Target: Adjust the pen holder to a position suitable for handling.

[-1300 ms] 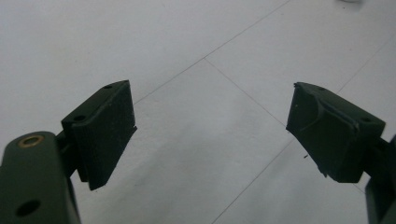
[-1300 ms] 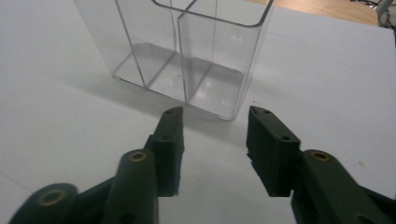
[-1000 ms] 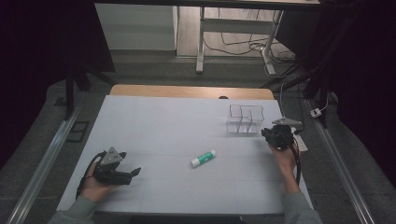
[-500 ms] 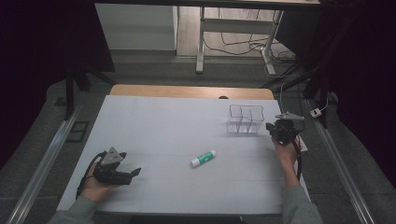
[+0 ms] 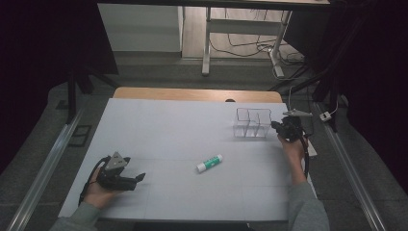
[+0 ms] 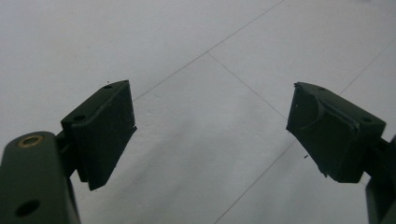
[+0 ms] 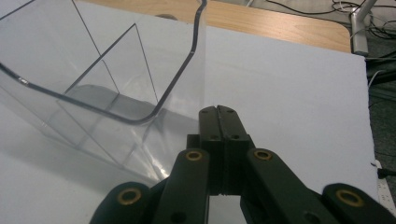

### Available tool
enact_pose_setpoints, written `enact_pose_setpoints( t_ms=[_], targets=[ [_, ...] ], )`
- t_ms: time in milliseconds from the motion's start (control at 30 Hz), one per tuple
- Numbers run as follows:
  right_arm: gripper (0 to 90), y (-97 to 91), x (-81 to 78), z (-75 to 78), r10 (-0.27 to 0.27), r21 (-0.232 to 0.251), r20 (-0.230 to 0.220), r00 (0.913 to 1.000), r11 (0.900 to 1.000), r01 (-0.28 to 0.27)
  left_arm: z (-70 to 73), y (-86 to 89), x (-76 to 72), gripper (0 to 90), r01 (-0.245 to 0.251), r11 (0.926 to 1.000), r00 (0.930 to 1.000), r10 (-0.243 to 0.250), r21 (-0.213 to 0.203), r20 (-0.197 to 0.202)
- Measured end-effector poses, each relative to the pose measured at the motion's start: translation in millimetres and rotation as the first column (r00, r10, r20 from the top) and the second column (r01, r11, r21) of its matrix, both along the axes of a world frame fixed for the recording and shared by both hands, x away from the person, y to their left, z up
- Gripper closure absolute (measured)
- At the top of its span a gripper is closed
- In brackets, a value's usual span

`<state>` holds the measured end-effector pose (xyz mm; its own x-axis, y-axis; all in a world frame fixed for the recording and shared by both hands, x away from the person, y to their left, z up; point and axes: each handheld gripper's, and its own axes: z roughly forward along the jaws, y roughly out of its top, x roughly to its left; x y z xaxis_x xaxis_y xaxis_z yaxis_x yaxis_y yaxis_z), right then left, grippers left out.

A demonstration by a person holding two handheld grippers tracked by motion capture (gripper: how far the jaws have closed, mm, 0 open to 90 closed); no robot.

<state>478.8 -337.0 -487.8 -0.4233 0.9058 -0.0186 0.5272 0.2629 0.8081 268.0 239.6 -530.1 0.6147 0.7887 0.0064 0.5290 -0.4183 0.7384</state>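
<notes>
Fingers clenched on clear organizer [image 7: 116, 84] wall, R gripper [image 7: 218, 112] view; L gripper [image 6: 210, 135] released over table [image 6: 196, 56].

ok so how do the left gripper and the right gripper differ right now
The black left gripper has its jaws wide apart with bare white table between them; the black right gripper has its jaws pressed together with no gap. The left sits at the near left of the table away from any object; the right sits at the far right, beside the clear plastic divided box. Both are hand-held and hold nothing.
</notes>
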Motion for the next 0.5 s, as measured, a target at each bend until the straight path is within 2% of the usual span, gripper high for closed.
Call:
enact_pose_setpoints(
  t_ms=[500],
  targets=[
    [89.5,4.0,9.2,-4.6,0.043,0.003,-0.015,0.999,0.9991,-0.043,-1.0,-1.7,0.2,14.7,-0.005,0.9999,1.0,0.005,0.016,-0.003]
  ],
)
